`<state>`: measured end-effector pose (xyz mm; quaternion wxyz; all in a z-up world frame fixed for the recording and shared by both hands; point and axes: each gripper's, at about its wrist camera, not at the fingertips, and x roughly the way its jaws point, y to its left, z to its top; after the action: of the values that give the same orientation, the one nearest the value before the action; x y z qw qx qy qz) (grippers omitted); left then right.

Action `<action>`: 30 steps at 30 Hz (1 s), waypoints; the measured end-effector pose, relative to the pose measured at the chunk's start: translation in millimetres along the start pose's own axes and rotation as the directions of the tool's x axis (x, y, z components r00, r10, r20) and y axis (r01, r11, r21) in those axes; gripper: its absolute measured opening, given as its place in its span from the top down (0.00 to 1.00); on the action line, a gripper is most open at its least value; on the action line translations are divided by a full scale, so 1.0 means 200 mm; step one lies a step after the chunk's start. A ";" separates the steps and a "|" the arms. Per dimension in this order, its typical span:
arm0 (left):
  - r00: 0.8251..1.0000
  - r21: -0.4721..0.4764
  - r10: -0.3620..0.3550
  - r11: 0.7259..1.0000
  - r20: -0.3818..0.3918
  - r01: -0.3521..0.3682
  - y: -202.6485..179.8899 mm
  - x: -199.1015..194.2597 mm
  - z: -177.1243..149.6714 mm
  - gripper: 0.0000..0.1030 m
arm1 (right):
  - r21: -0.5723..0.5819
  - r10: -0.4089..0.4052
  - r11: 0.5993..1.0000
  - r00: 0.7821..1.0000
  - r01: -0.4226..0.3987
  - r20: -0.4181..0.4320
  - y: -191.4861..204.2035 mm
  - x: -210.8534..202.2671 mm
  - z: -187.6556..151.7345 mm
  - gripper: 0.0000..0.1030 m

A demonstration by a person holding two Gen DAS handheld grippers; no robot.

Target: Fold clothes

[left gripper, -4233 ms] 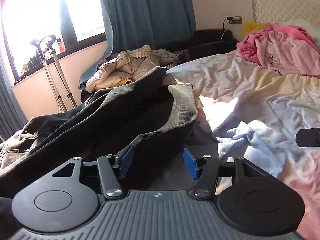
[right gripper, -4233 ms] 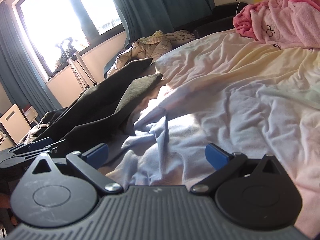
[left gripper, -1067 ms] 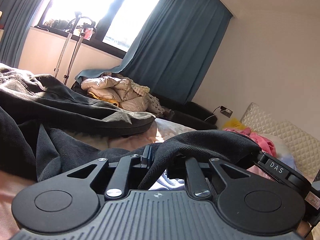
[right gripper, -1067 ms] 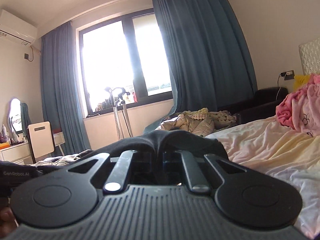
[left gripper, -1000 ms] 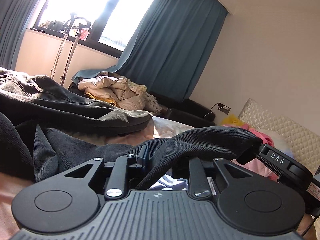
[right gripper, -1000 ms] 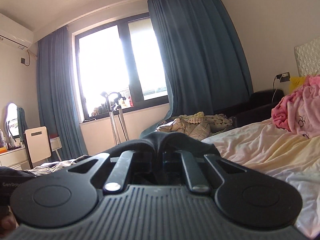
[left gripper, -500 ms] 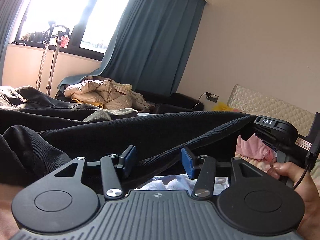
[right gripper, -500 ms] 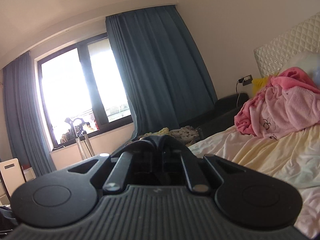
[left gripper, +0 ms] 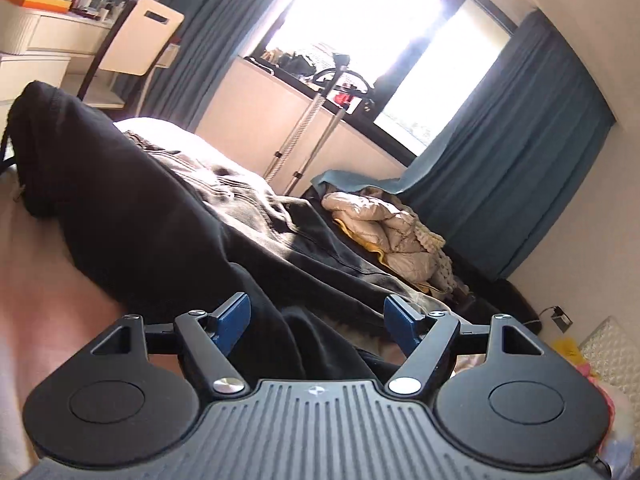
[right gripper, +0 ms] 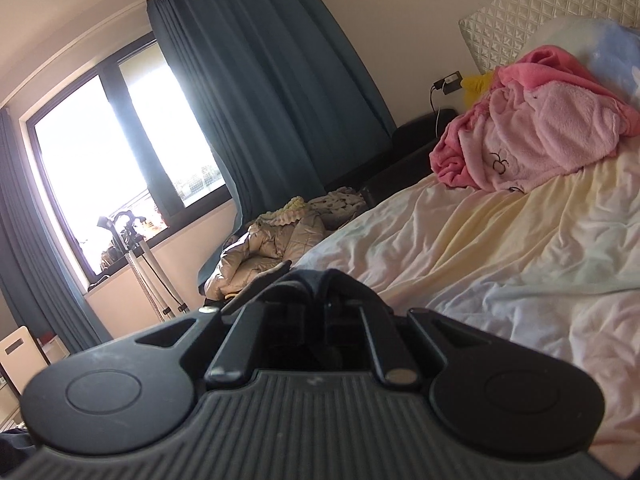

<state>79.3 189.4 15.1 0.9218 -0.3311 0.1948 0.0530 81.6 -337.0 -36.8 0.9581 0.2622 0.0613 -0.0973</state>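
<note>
Left gripper: jaws just spread, black garment released and draped across the bed beneath them | Right gripper: jaws pressed together, a garment fold pinched | Change: one end let go | Meaning: a fold is judged laid down, the other end not yet released.

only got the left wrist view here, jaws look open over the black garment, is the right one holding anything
Observer: Yes. The right gripper is shut on a fold of the black garment.
Operator: anything on the bed ahead of it
Observer: A pink fleece blanket is heaped on the pale sheet near the quilted headboard.
Operator: and my left one, really let go
Observer: The left gripper has just been opening; its blue pads stand clear of the cloth lying between them.
</note>
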 end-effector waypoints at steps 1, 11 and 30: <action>1.000 -0.079 0.029 0.996 -0.004 -0.029 0.12 0.01 0.07 0.25 | -0.002 -0.002 1.000 1.000 0.002 -0.002 0.00 -0.01 0.00 0.91; 0.994 -0.405 0.099 0.911 0.034 -0.077 0.91 0.26 0.39 0.30 | -0.088 -0.022 0.996 1.000 0.023 0.016 0.06 0.01 -0.04 0.91; 0.994 -0.241 -0.105 0.964 0.033 0.110 0.58 0.12 0.67 0.90 | -0.170 0.023 0.985 0.982 0.010 0.190 0.25 -0.28 0.35 0.91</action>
<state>117.8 362.6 31.2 0.8778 -0.4507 0.1595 0.0296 43.3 -322.4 56.2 0.9788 0.1690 -0.0237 -0.1132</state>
